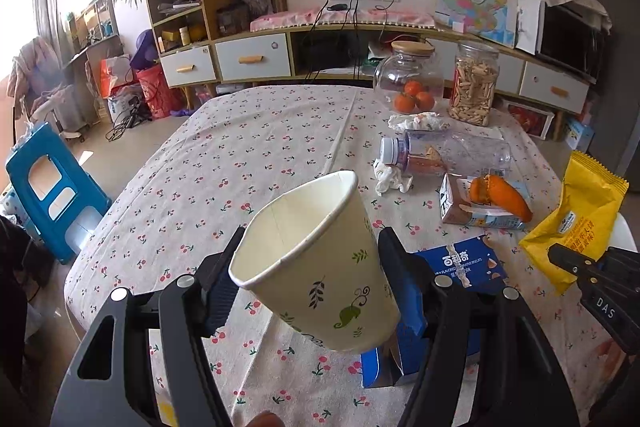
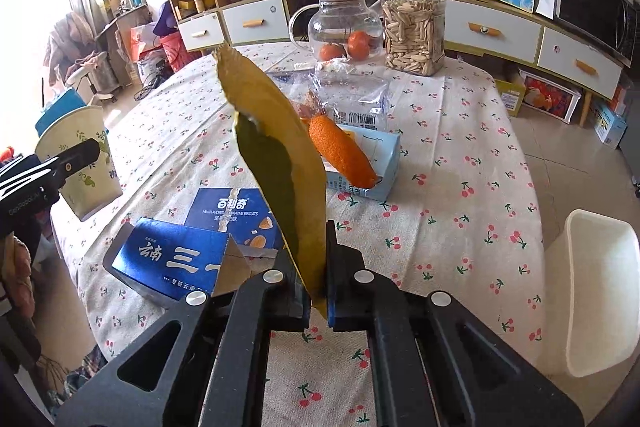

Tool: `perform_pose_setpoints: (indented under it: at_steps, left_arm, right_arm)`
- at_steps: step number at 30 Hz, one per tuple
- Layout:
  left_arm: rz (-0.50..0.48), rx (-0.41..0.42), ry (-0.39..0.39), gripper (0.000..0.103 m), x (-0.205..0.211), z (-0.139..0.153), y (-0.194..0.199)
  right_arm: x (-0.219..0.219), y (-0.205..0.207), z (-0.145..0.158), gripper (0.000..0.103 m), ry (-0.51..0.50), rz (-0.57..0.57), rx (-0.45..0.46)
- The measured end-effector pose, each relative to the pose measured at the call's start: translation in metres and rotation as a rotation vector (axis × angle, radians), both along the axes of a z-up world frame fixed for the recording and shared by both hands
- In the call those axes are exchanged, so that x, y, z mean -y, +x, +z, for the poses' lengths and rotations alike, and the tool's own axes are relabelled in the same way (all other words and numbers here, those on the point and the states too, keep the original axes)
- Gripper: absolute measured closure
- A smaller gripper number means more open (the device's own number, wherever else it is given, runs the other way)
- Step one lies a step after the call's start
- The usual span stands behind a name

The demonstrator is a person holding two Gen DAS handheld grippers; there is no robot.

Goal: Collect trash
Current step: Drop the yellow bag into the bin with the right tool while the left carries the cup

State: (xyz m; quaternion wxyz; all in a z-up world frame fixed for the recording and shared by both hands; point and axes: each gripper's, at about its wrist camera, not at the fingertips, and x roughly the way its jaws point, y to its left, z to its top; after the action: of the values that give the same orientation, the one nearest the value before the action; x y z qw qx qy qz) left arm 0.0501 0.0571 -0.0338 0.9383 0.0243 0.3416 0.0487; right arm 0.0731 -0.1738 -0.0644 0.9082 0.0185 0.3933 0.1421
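Observation:
My left gripper [image 1: 312, 239] is shut on a tilted white paper cup [image 1: 316, 267] with a leaf print, held above the cherry-print table [image 1: 240, 155]. The right wrist view shows the same cup [image 2: 80, 163] at far left. Its jaws pinching the lower end, my right gripper [image 2: 312, 247] is shut on a yellow snack wrapper [image 2: 276, 163], which stands up edge-on and clear of the cloth. On the table lie an orange peel [image 2: 344, 151] on a milk carton [image 2: 368, 167], a torn blue biscuit box [image 2: 176, 259], a plastic bottle [image 1: 452, 151] and crumpled tissues [image 1: 390, 177].
A white plastic bin [image 2: 596, 291] stands off the table's right edge. A glass jar of oranges [image 2: 344, 27] and a jar of snacks [image 2: 414, 27] stand at the far edge. A blue stool [image 1: 48, 187] is on the floor to the left.

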Motion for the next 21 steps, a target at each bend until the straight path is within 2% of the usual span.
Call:
perform_pose_setpoints:
  at_steps: [6,14,21]
  left_arm:
    - [-0.007,0.018,-0.011,0.038,0.005,0.007,-0.003]
    - [-0.028,0.049,-0.026,0.038,0.018,0.02,-0.005]
    - [-0.048,0.068,-0.043,0.038,0.036,0.027,-0.009]
  right_arm:
    - [0.008,-0.001,0.02,0.099,0.076,-0.009,0.031]
    - [0.015,-0.01,0.042,0.099,0.072,-0.035,0.095]
    - [0.035,-0.018,0.043,0.099,0.071,-0.094,0.111]
